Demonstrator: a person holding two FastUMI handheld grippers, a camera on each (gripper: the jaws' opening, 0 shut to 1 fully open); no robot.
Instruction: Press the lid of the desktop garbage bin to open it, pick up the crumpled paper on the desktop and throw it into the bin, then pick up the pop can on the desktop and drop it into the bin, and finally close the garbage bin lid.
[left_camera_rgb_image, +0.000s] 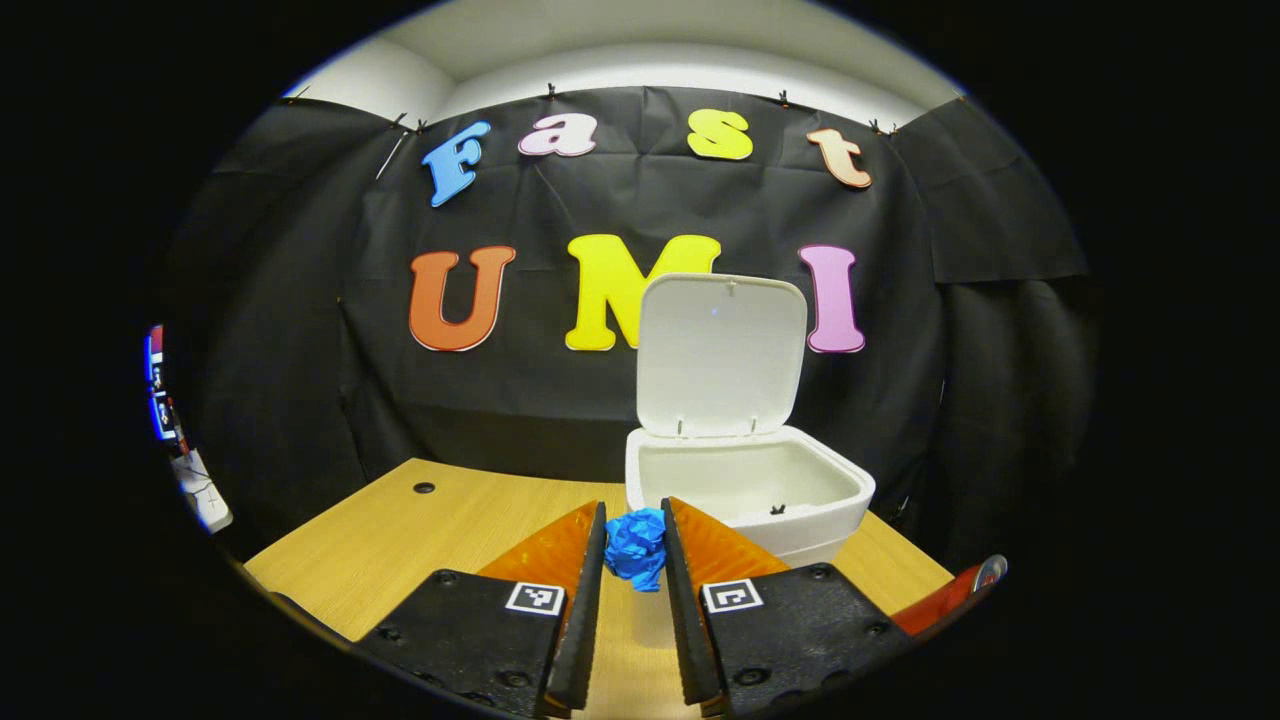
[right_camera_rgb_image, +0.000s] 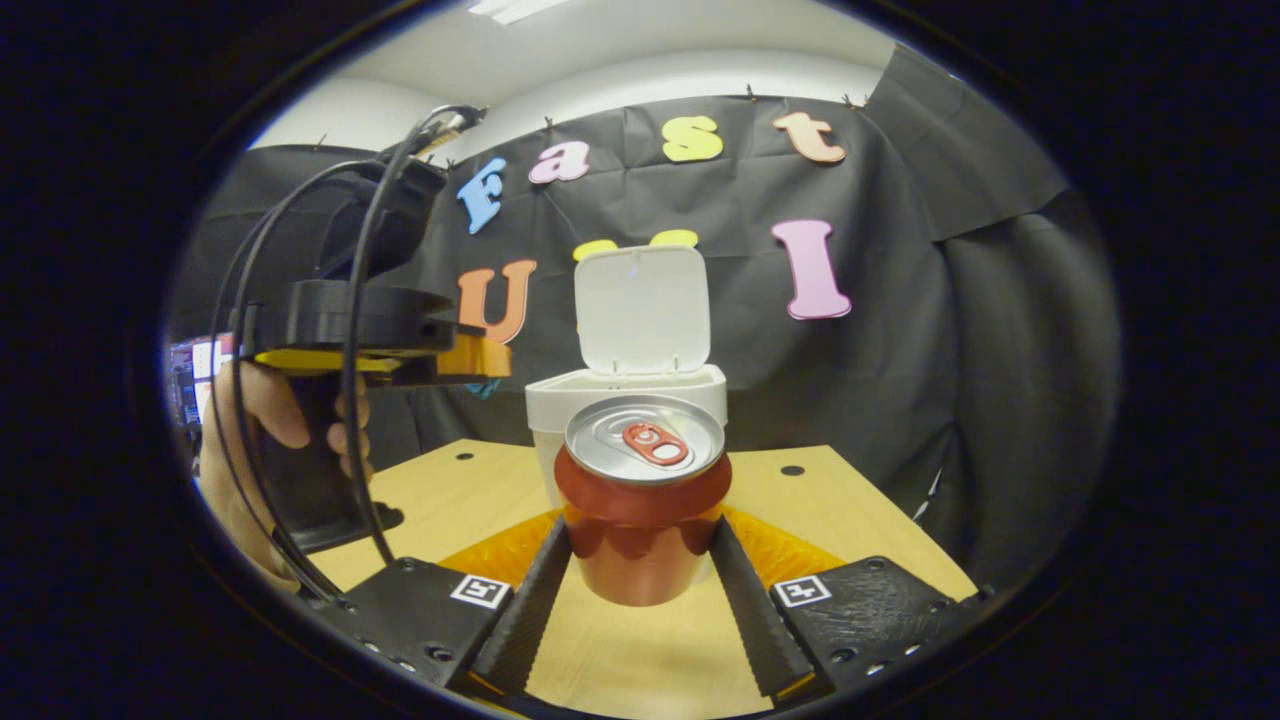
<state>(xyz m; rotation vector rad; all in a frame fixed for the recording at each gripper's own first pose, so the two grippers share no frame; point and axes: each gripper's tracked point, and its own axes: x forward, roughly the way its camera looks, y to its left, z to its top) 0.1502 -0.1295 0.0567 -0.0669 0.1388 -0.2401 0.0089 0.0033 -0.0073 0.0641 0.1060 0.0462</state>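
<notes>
the bin (left_camera_rgb_image: 748, 500) stands with its lid (left_camera_rgb_image: 722, 355) tipped up and back, so the opening step looks done. in the left gripper view the left gripper (left_camera_rgb_image: 634, 545) has its 2 fingers drawn in on the blue crumpled paper (left_camera_rgb_image: 636, 545), which sits right between the fingertips and seems lifted off the desktop (left_camera_rgb_image: 400, 540); both fingers look to press on it. the bin's open mouth lies just ahead of that claw and a little to its right, and the inside looks empty apart from a small dark mark on its floor

in the right gripper view the right gripper (right_camera_rgb_image: 640, 560) sits low on the desktop with the red pop can (right_camera_rgb_image: 640, 500) upright between its 2 fingers. the fingers stand close along both sides of the can, but i cannot tell whether they press on it or only flank it. the bin is straight ahead beyond the can, and the left gripper, with the hand (right_camera_rgb_image: 250, 450) holding it, hangs up and off to the left of this claw

my guess at the risks: the paper is held only at the fingertips, so a light wad like that could slip out short of the rim if the claw jolts or loosens early. the raised lid stands just behind the opening, and a fingertip pushed too far forward could knock it shut. the can is round and smooth, so a lopsided squeeze might tip or roll it
</notes>
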